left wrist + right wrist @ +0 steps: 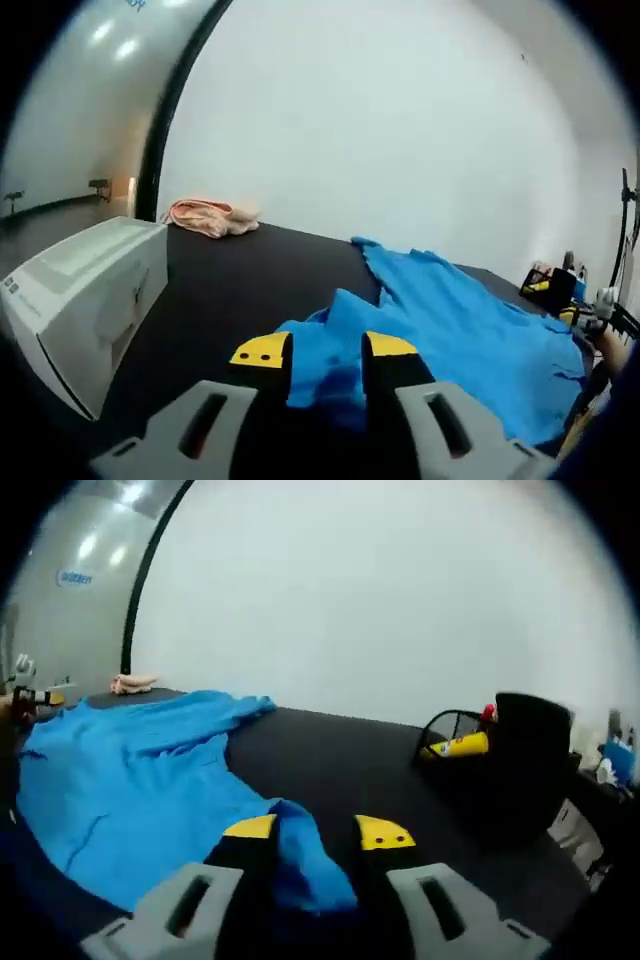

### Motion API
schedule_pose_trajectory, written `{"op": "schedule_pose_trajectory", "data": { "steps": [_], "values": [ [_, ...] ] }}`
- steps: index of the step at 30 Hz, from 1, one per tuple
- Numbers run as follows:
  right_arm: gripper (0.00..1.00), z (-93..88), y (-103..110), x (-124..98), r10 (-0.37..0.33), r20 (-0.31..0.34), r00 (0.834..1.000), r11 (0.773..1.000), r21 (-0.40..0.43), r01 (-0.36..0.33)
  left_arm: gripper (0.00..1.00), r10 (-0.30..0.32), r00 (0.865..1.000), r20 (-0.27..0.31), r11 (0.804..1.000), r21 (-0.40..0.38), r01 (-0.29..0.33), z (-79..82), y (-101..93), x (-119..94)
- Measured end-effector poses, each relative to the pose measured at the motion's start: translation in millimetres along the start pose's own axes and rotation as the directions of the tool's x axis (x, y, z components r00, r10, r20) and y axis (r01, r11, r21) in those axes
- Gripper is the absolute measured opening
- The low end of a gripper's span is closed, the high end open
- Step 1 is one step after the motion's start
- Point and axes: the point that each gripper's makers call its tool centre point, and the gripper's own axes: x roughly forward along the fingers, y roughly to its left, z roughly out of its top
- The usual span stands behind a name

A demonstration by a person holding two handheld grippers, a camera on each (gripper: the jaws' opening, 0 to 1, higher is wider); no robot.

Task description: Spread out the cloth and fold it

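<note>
Left gripper view: left gripper [326, 352] was seen at the bottom, yellow-tipped jaws clamped on a bunched edge of the blue cloth [470, 330]. The fold was pinched between the two jaws and hung slightly below the tips. Beyond the jaws and to their right, the cloth was spread across the black table [250, 280], wrinkled, with one corner reaching far ahead of the jaws. Left of the jaws, a white box [85, 290] was sat on the table, apart from the cloth. Far ahead and left, a pink cloth [208, 216] was lying crumpled near the table's far edge. Far right, a black holder with yellow items [545, 285] was seen, partly blurred. A white wall [400, 130] was behind everything.

Right gripper view: right gripper [316, 832] was seen at the bottom, jaws closed on another edge of the blue cloth [130, 780]; a ridge of fabric ran up between the tips. From the jaws, the cloth was fanned out to the left and ahead, mostly flat on the table [350, 770]. Right of the jaws and further out, a black mesh basket [500, 750] was placed, with a yellow object [462, 745] inside. Far left, past the cloth, the pink cloth [133, 684] was visible, small.
</note>
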Motion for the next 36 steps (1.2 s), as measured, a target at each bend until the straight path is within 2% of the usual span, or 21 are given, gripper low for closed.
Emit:
{"op": "schedule_pose_trajectory", "data": {
  "steps": [1, 2, 4, 6, 8, 9, 10, 11, 14, 15, 16, 17, 20, 22, 25, 27, 29, 31, 33, 34, 36],
  "values": [
    [0.4, -10.0, 0, -12, 0.005, -0.026, 1.0, 1.0, 0.028, -0.004, 0.34, 0.0, 1.0, -0.012, 1.0, -0.022, 0.0, -2.6, 2.4, -1],
    [0.39, -7.6, 4, -17, 0.016, -0.003, 1.0, 1.0, 0.014, -0.015, 0.33, -0.012, 1.0, -0.022, 0.998, -0.061, 0.011, -7.0, 4.7, -2],
    [0.4, -1.5, 30, -19, 0.108, 0.015, 0.994, 0.988, -0.113, -0.106, 0.31, -0.006, 1.0, -0.026, 0.998, -0.059, 0.004, -10.0, 7.9, -1],
    [0.37, 10.3, 63, -16, 0.203, 0.068, 0.977, 0.951, -0.25, -0.18, 0.29, -0.002, 0.999, -0.04, 0.999, -0.036, 0.001, -14.1, 8.6, 3],
    [0.21, 5.0, 70, -6, 0.208, 0.036, 0.977, 0.954, -0.227, -0.195, 0.29, -0.015, 0.999, -0.048, 0.999, -0.03, 0.013, -15.0, 4.2, 7],
    [0.19, 0.5, 76, -1, 0.241, 0.003, 0.971, 0.947, -0.219, -0.234, 0.29, -0.026, 0.998, -0.053, 1.0, -0.015, 0.026, -14.7, -1.3, 8],
    [0.19, 3.6, 75, 3, 0.236, 0.018, 0.972, 0.952, -0.204, -0.228, 0.29, -0.027, 0.998, -0.049, 1.0, -0.004, 0.027, -13.1, -3.9, 8],
    [0.19, 2.6, 68, 11, 0.198, 0.005, 0.98, 0.969, -0.152, -0.195, 0.29, -0.032, 0.999, -0.043, 0.999, 0.01, 0.032, -11.0, -7.6, 9],
    [0.21, -12.0, 60, 25, 0.167, -0.082, 0.983, 0.966, -0.184, -0.179, 0.29, -0.044, 0.998, -0.051, 0.999, 0.026, 0.045, -11.1, -12.0, 11],
    [0.1, -12.6, 63, 29, 0.179, -0.088, 0.98, 0.963, -0.189, -0.193, 0.29, -0.052, 0.997, -0.054, 0.998, 0.024, 0.053, -11.6, -13.3, 11],
    [0.01, -7.8, 61, 29, 0.179, -0.072, 0.981, 0.962, -0.196, -0.189, 0.29, -0.054, 0.997, -0.055, 0.998, 0.024, 0.055, -11.8, -13.9, 11],
    [0.01, 4.1, 52, 31, 0.149, -0.03, 0.988, 0.974, -0.169, -0.152, 0.29, -0.055, 0.997, -0.059, 0.998, 0.027, 0.056, -12.3, -15.5, 11],
    [0.01, 24.4, 41, 39, 0.15, 0.017, 0.988, 0.986, -0.079, -0.149, 0.29, -0.065, 0.996, -0.056, 0.997, 0.046, 0.068, -10.4, -20.9, 10],
    [0.01, 30.8, 33, 52, 0.142, 0.016, 0.99, 0.983, -0.123, -0.139, 0.29, -0.074, 0.996, -0.059, 0.995, 0.058, 0.077, -9.4, -21.8, 13],
    [0.05, 5.0, 14, 75, 0.091, -0.105, 0.99, 0.98, -0.169, -0.108, 0.29, -0.073, 0.995, -0.066, 0.995, 0.068, 0.077, -9.8, -20.6, 18],
    [0.16, -3.1, 13, 78, 0.118, -0.111, 0.987, 0.987, -0.1, -0.129, 0.29, -0.069, 0.995, -0.074, 0.995, 0.063, 0.074, -11.4, -18.5, 19],
    [0.23, 6.0, 0, 67, 0.072, -0.049, 0.996, 0.995, -0.072, -0.075, 0.29, -0.066, 0.995, -0.076, 0.996, 0.05, 0.07, -12.4, -15.4, 19],
    [0.29, 7.5, -12, 57, 0.028, -0.029, 0.999, 0.997, -0.07, -0.03, 0.29, -0.047, 0.996, -0.079, 0.998, 0.045, 0.051, -13.6, -9.0, 18],
    [0.25, 2.6, -35, 36, -0.065, -0.05, 0.997, 0.989, -0.133, 0.058, 0.29, -0.038, 0.995, -0.088, 0.998, 0.045, 0.042, -15.1, -3.9, 16],
    [0.25, 2.6, -45, 23, -0.094, -0.038, 0.995, 0.988, -0.128, 0.088, 0.29, -0.041, 0.995, -0.086, 0.998, 0.037, 0.044, -15.0, -2.4, 14],
    [0.26, 5.4, -54, -2, -0.129, -0.009, 0.992, 0.992, -0.015, 0.128, 0.29, -0.06, 0.995, -0.084, 0.998, -0.025, 0.058, -14.9, -4.2, 12]
  ]
}}
